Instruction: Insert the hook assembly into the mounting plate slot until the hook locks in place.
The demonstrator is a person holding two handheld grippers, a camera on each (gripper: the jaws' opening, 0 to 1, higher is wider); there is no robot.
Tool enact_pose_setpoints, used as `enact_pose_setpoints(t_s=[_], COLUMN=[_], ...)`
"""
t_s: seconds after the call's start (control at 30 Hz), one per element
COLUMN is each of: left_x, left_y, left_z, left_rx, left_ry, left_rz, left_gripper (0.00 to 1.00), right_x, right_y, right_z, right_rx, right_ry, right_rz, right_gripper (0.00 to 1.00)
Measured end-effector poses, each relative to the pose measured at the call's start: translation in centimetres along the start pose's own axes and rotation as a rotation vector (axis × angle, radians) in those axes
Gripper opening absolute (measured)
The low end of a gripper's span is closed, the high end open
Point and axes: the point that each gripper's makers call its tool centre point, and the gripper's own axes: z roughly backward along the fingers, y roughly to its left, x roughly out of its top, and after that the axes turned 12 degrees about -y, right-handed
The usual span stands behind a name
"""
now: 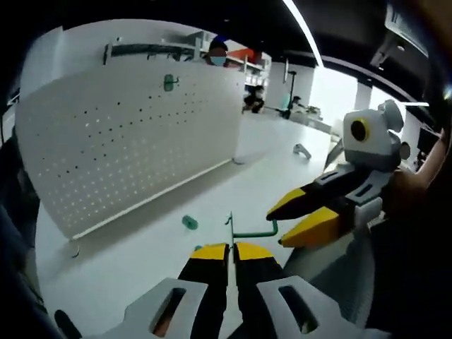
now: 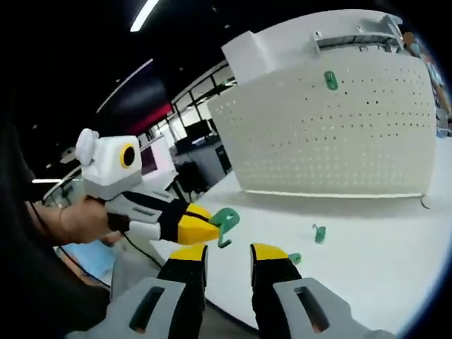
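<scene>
- The left gripper (image 1: 231,248), jaws clenched on the green hook (image 1: 248,230), holds it above the white table (image 1: 212,205), well apart from the pegboard (image 1: 134,134).
- The right gripper (image 2: 227,251) hangs released beside it.
- Best practice, judging from here: carry the hook to the board squarely, tip first, press until it seats.
- A hand (image 2: 78,220) grips the left tool, pointing it level.

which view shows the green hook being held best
The left gripper view: the green hook shows its thin bent rod, pinched at the tip of the shut left gripper, with the right gripper open beside it. The right gripper view shows the hook smaller, partly hidden by the left gripper.
</scene>
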Motion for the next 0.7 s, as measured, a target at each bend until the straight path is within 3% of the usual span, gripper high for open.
enact_pose_setpoints(t_s=[0.23,0.4,0.7], left_x=[1.7,2.6,3.5], left_y=[-0.1,-0.1,-0.5], left_z=[-0.5,-0.7,-0.9], left_rx=[0.014,0.041,0.036], left_ry=[-0.077,-0.113,-0.165], left_rz=[0.052,0.013,0.023], left_gripper=[0.03,0.02,0.02], right_x=[2.0,3.0,3.5], right_y=[0.0,0.1,-0.4], right_z=[-0.6,-1.0,-1.4], right_rx=[-0.010,-0.009,-0.024], right_ry=[-0.076,-0.110,-0.135], right_rz=[-0.135,-0.176,-0.242], right_gripper=[0.22,0.20,0.17])
